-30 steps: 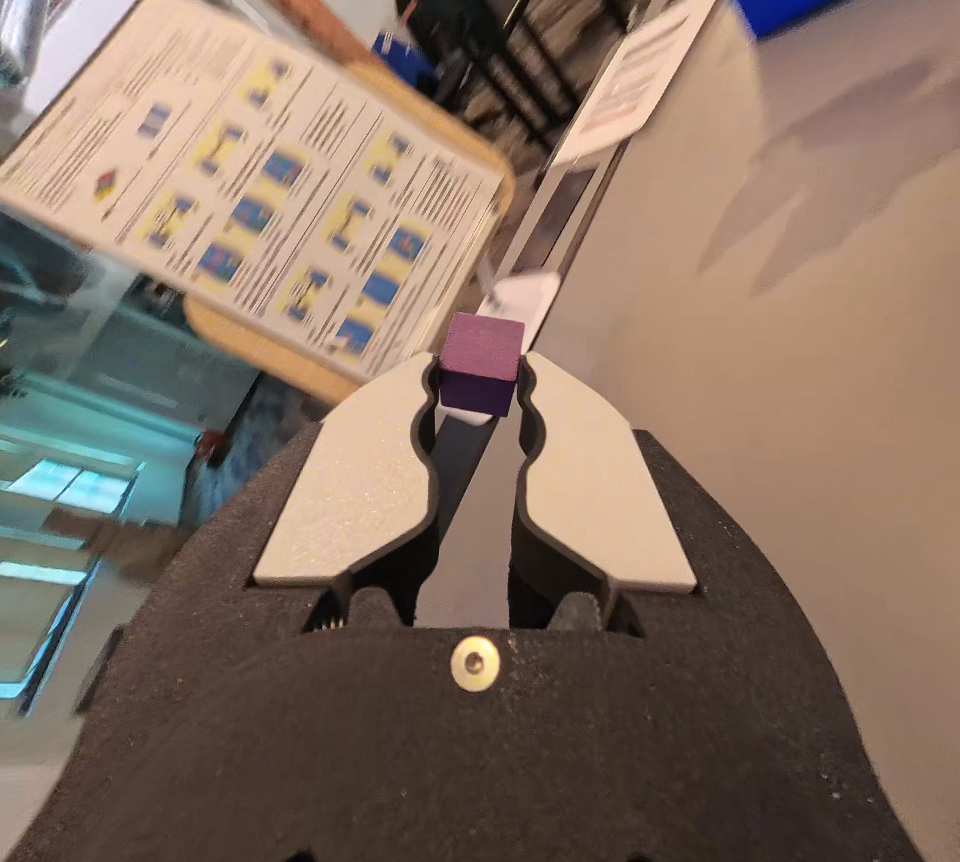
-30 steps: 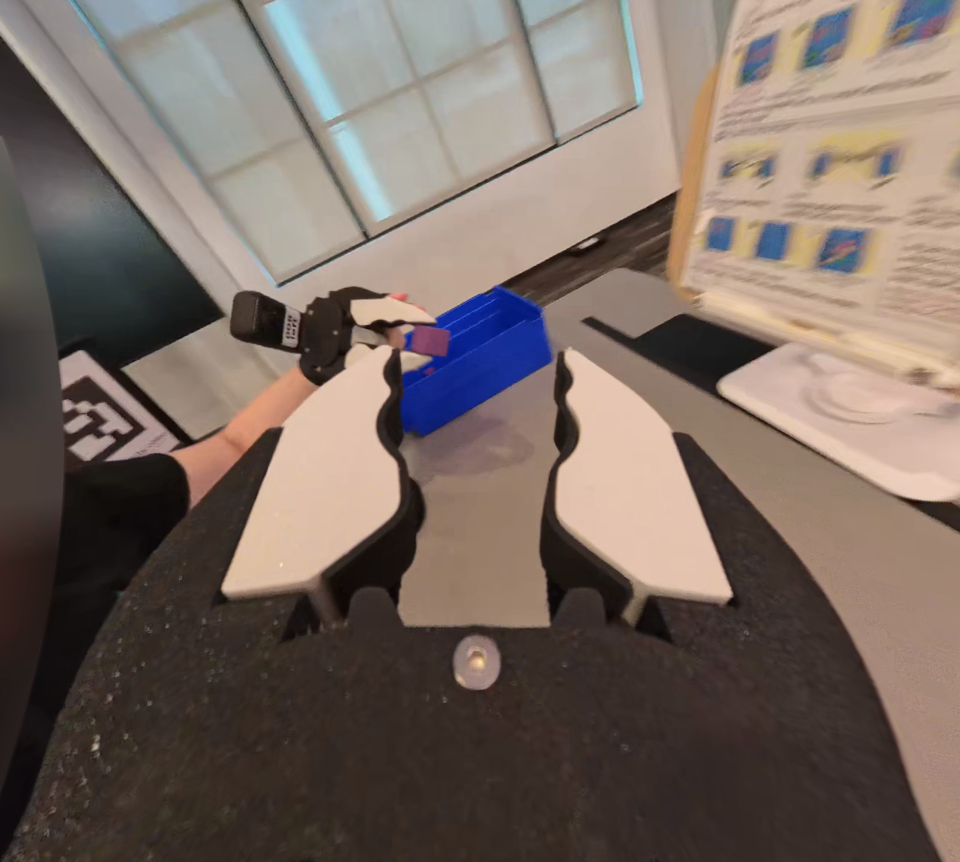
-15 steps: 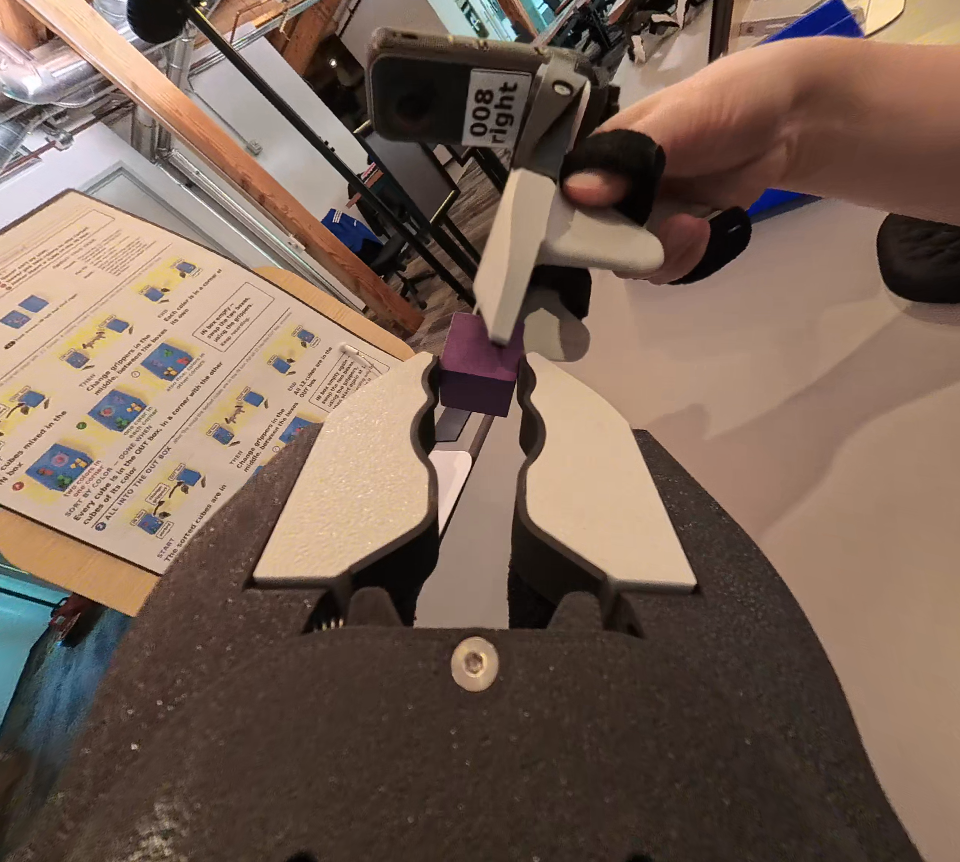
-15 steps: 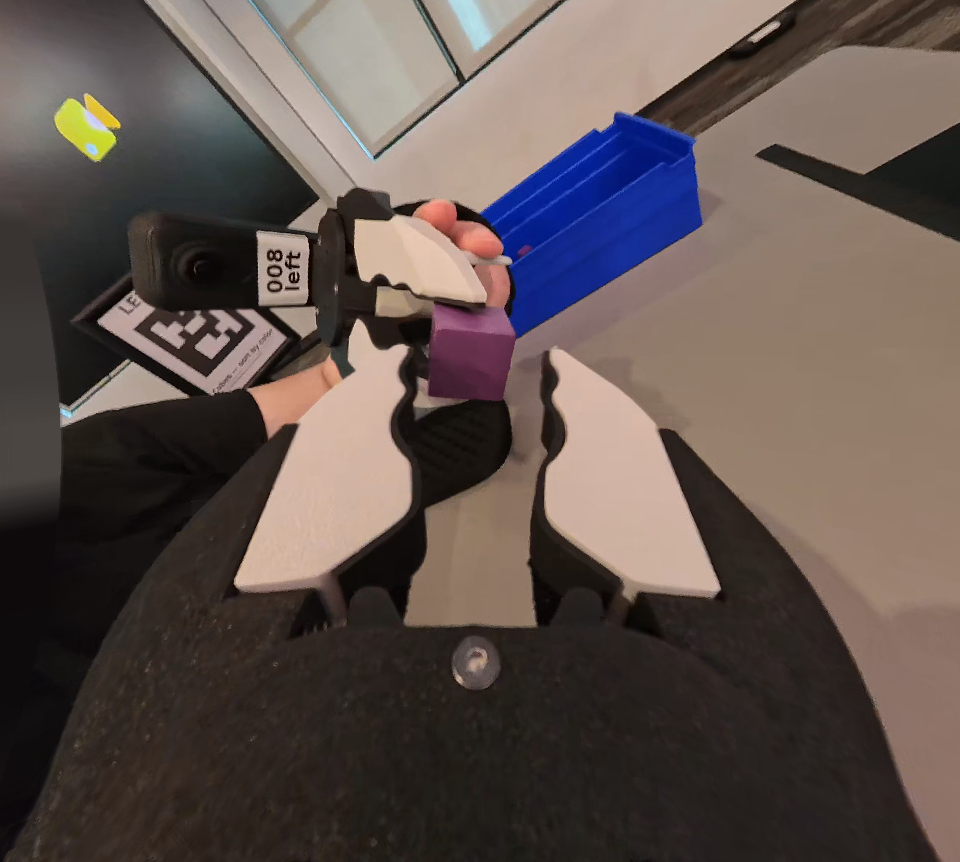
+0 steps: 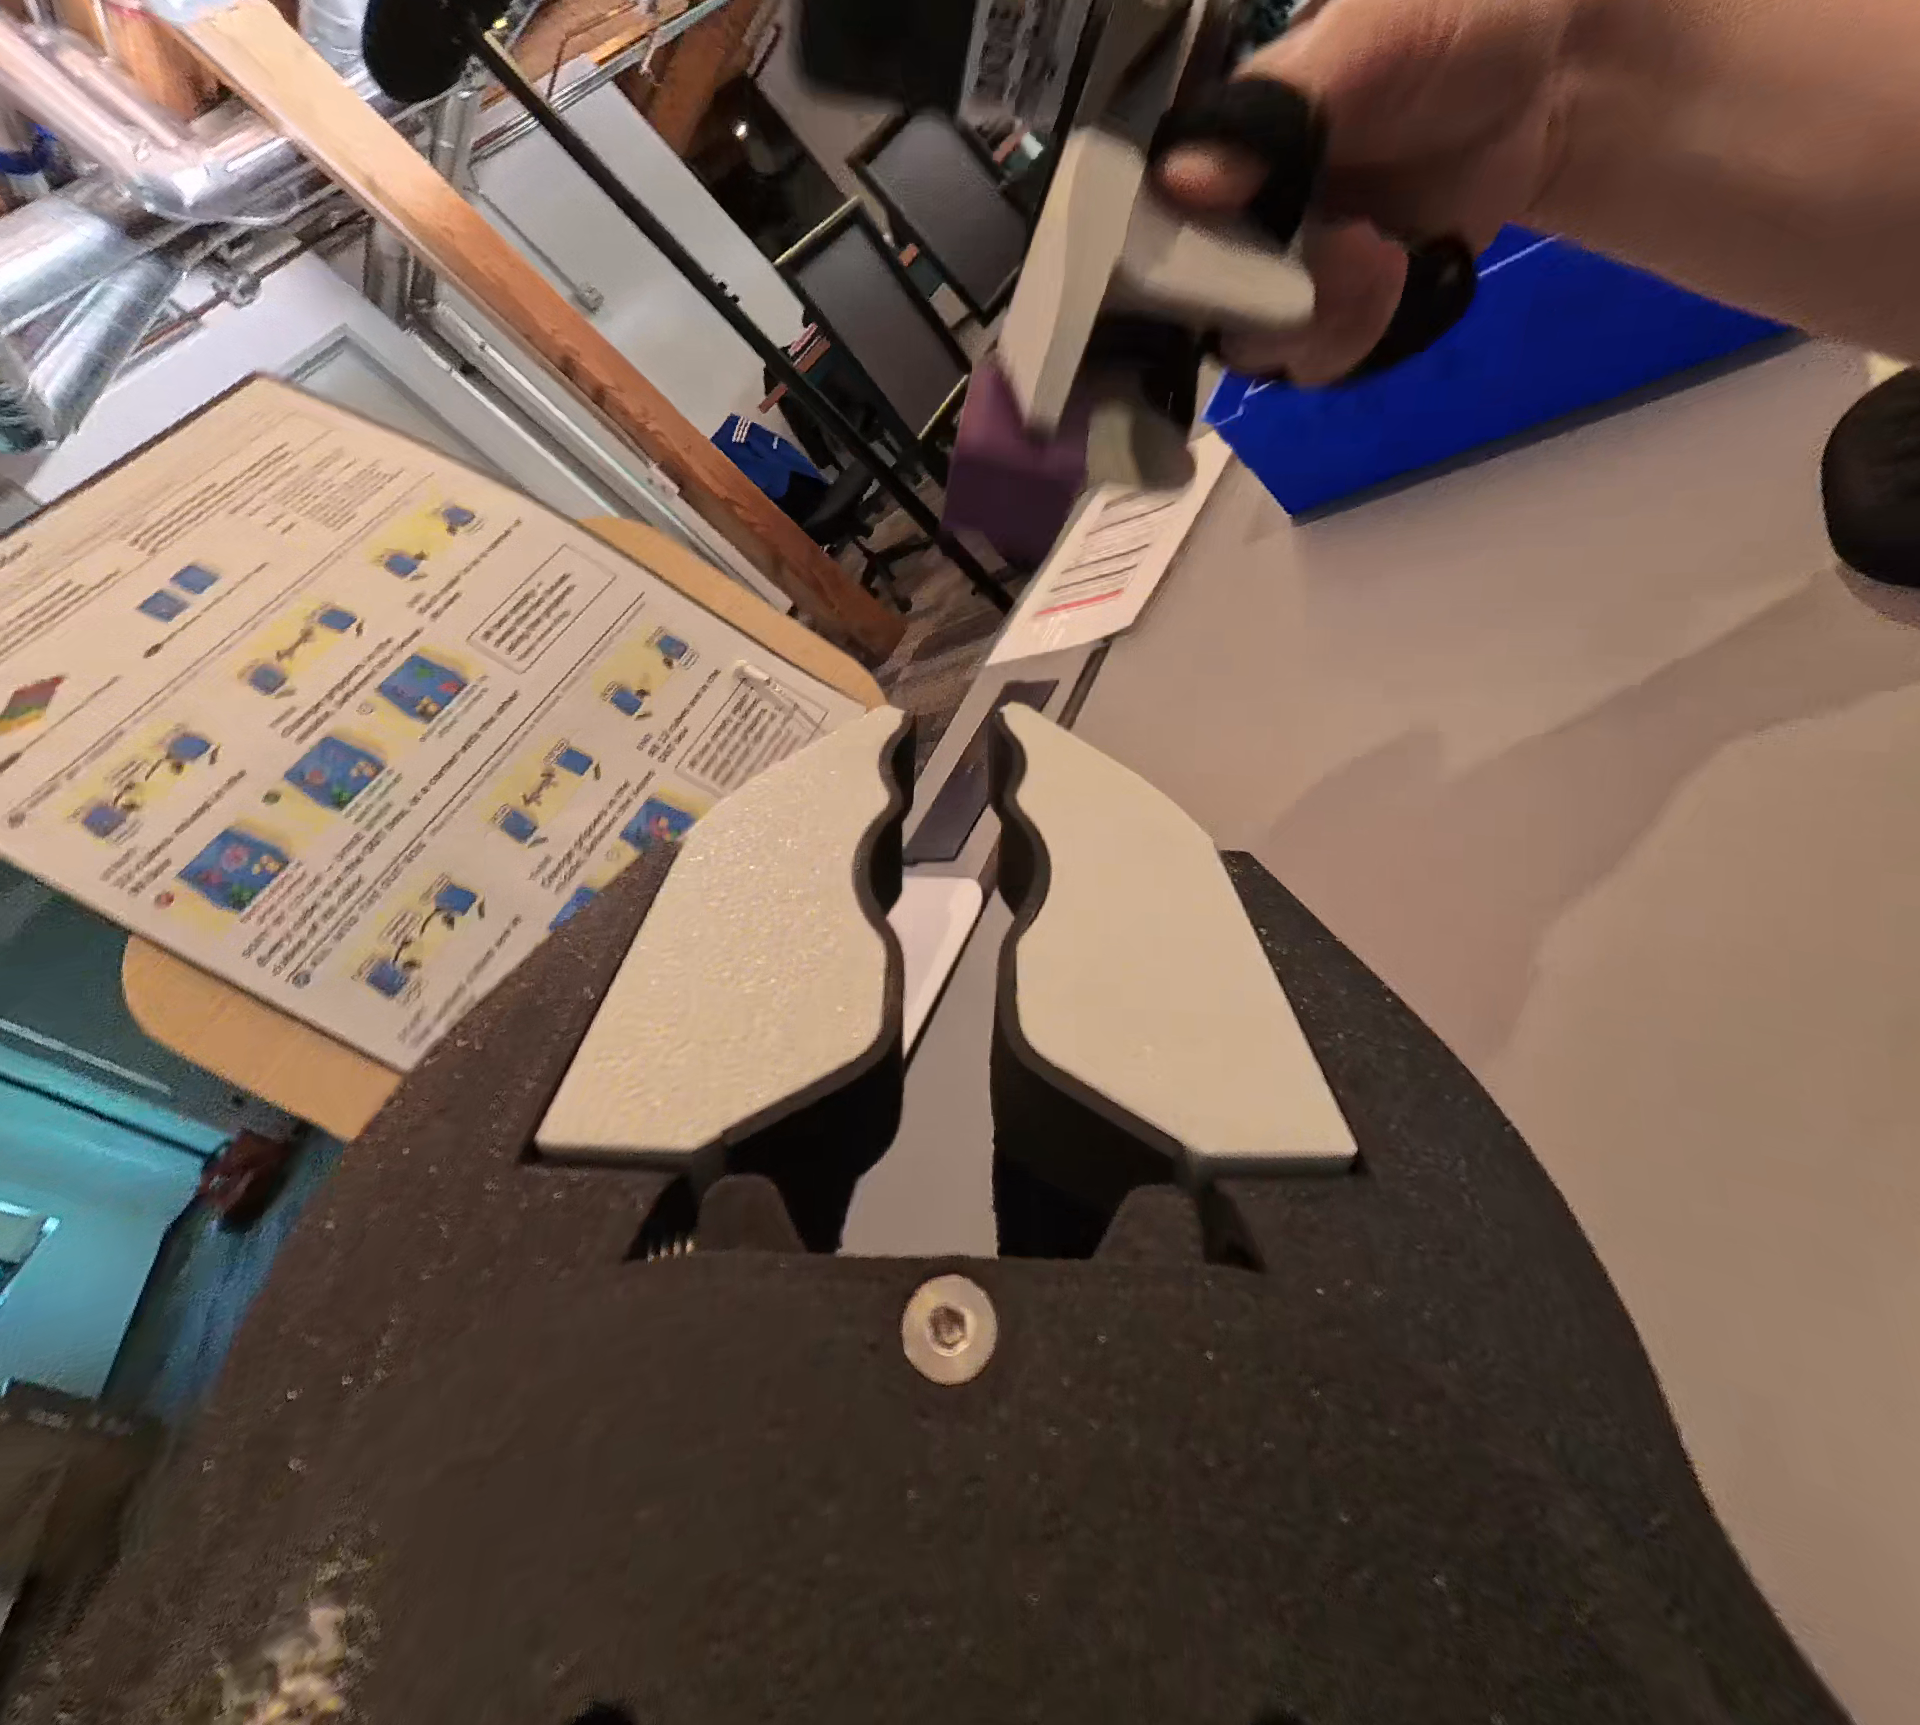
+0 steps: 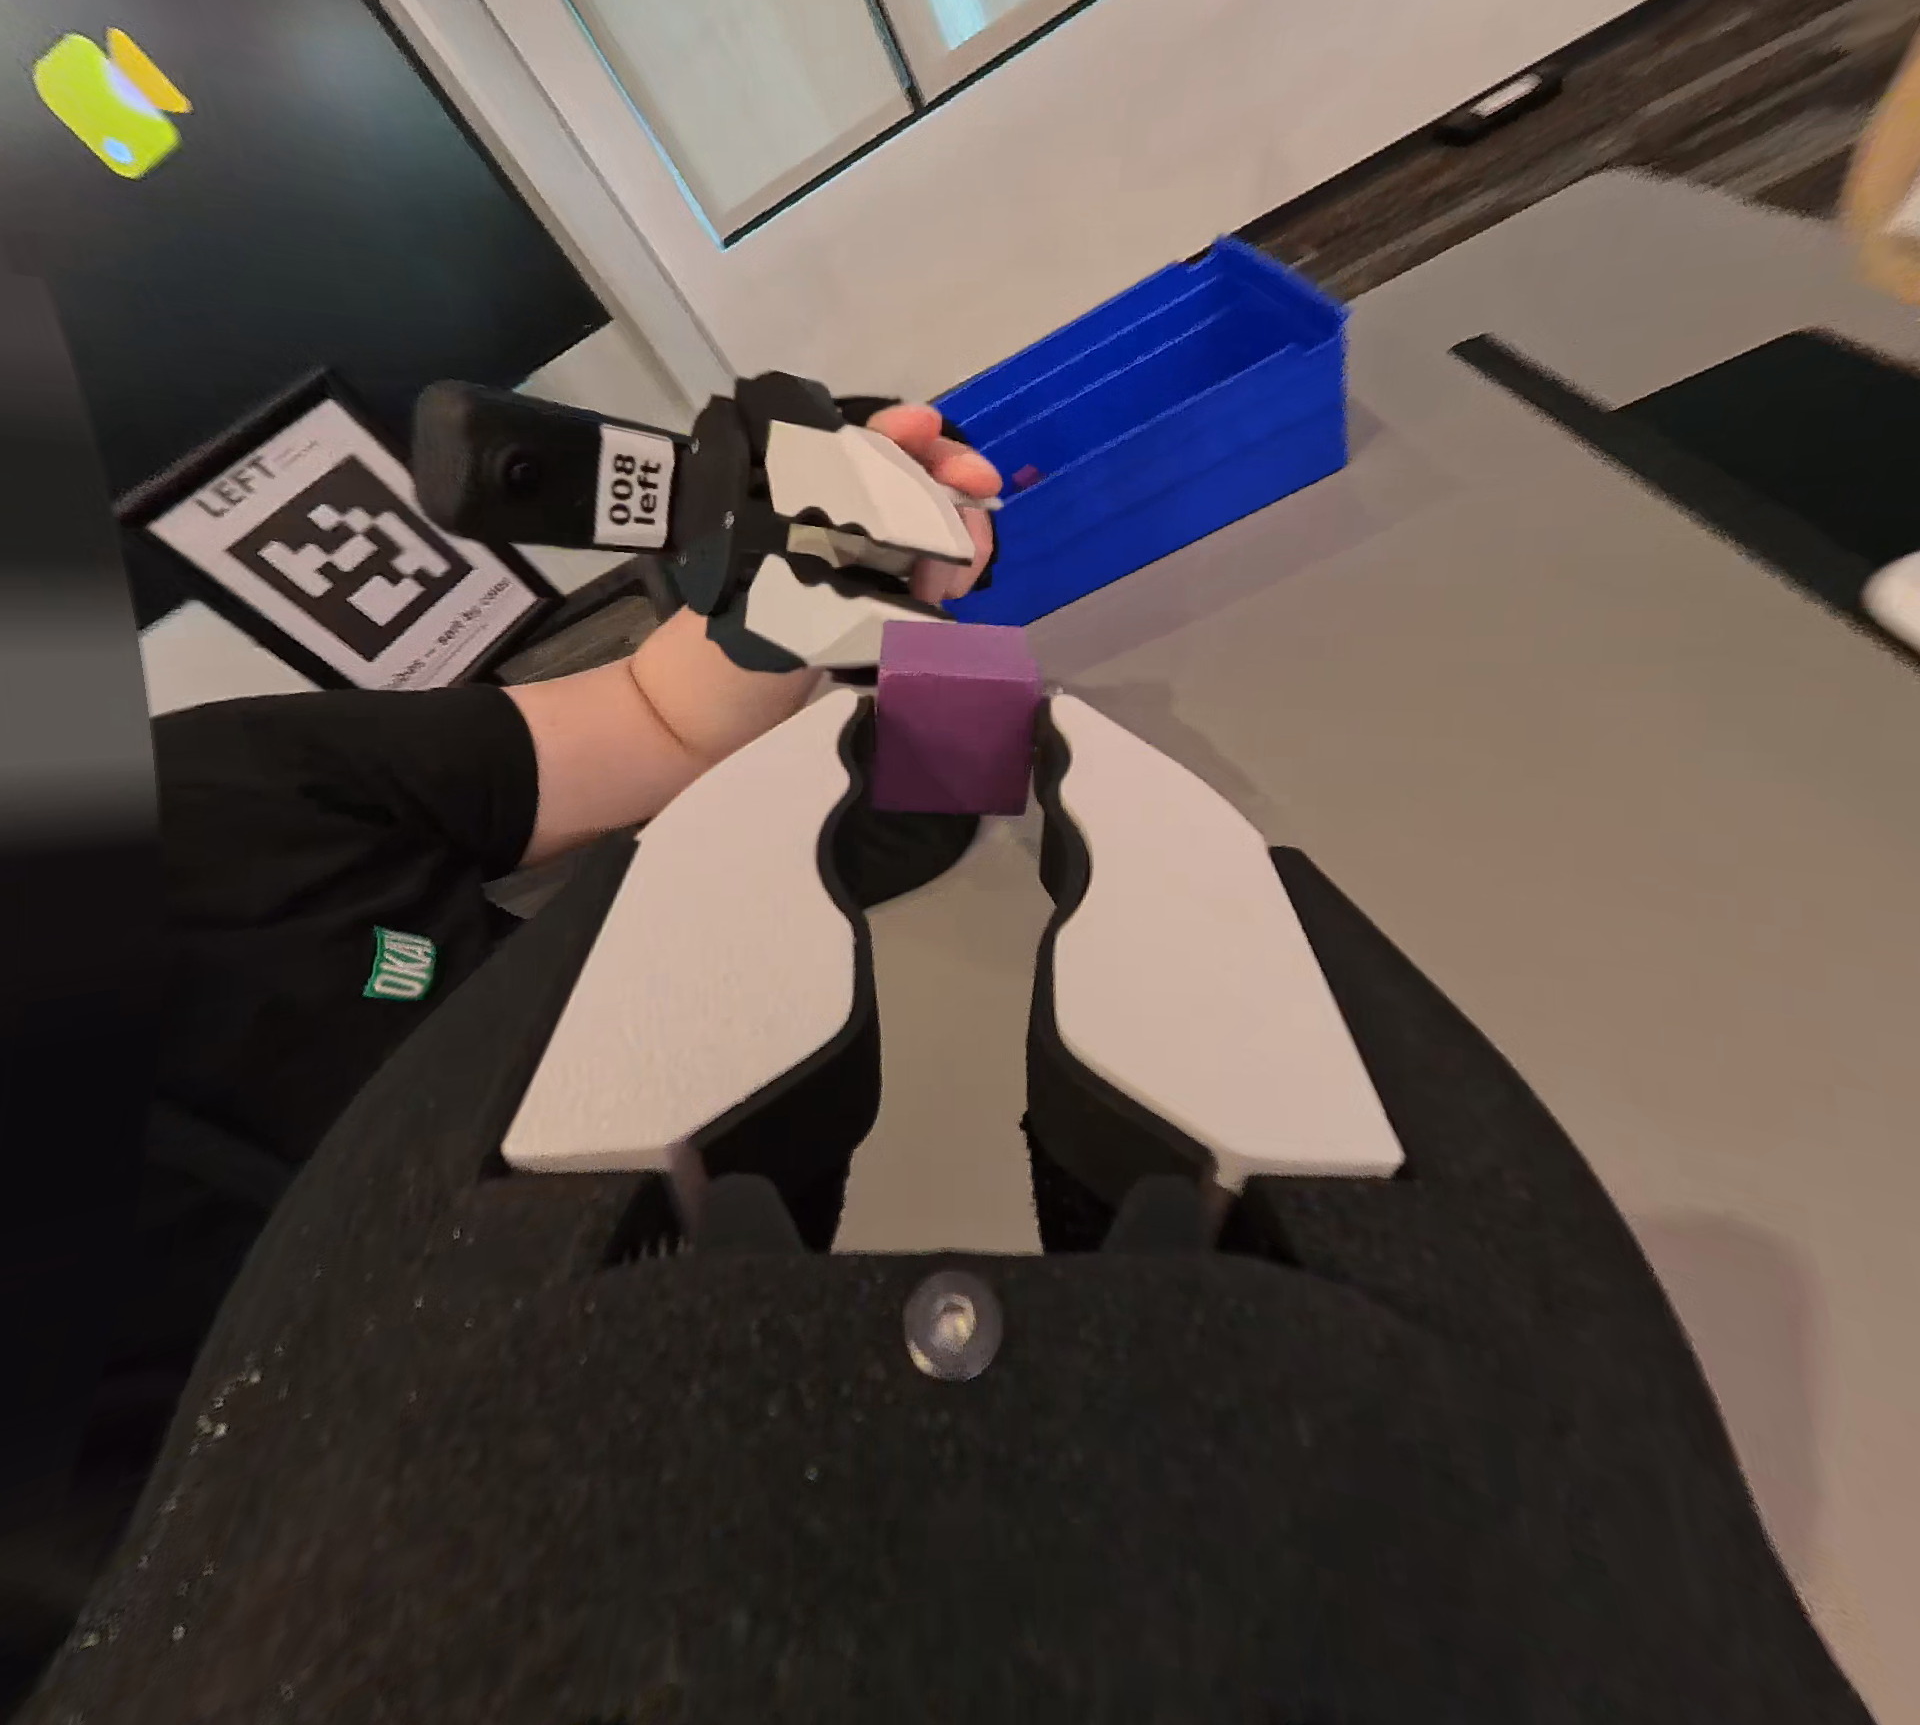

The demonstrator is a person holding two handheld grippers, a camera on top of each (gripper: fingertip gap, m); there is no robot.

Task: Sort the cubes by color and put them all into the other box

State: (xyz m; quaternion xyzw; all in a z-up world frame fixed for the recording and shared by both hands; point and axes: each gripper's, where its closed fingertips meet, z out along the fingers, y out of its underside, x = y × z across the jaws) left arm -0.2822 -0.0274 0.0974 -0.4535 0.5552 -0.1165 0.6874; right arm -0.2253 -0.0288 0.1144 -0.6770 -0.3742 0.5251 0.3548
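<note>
Grip first: right gripper (image 6: 954,719) clamped on the purple cube (image 6: 951,745), pinched at the very fingertips, in the air above the counter (image 6: 1455,844), on the near side of the blue box (image 6: 1174,470). Little finger overlap on the cube, so hold the squeeze steady and avoid any quick swing.

Between cube and blue box, left gripper (image 5: 954,740) nearly closed on nothing, with only a narrow slit between its fingers. Draw it clear sideways, away from the cube, before carrying.

Inside the blue box, toward its near-left end, a small purple piece (image 6: 1027,475), likely another cube.

Apart from the blue box, beyond the right gripper in the left wrist view, a second blue box (image 5: 1507,397). Destination not certain from these views, though probably this second one.

Carry level and stop above the open top of the chosen box. Lower the cube close to the floor, beside others of its colour if any. Release slowly, then lift straight up, minding the wall.
</note>
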